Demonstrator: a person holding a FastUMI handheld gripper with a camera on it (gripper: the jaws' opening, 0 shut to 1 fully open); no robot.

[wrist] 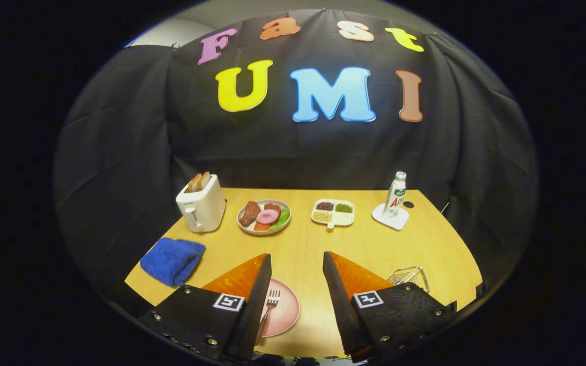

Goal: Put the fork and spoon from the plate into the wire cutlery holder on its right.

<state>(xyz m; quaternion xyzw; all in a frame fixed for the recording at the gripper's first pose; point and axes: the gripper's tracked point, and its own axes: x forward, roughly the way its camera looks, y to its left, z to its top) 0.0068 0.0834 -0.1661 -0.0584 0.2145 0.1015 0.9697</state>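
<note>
A wooden table [303, 239] stretches ahead of the gripper [297, 264], whose two fingers stand wide apart above it, holding nothing. A blue cloth [172, 261] lies left of the fingers, with a white toaster [201, 206] holding bread beyond it. A pink plate [285, 307] sits between the fingers, partly behind the left one, with the fork [271, 301] lying on it. The wire cutlery holder [409, 277] peeks from behind the right finger. Farther back are a dish of food [264, 216], a divided tray [332, 212] and a bottle [395, 195] on a coaster [390, 217].
</note>
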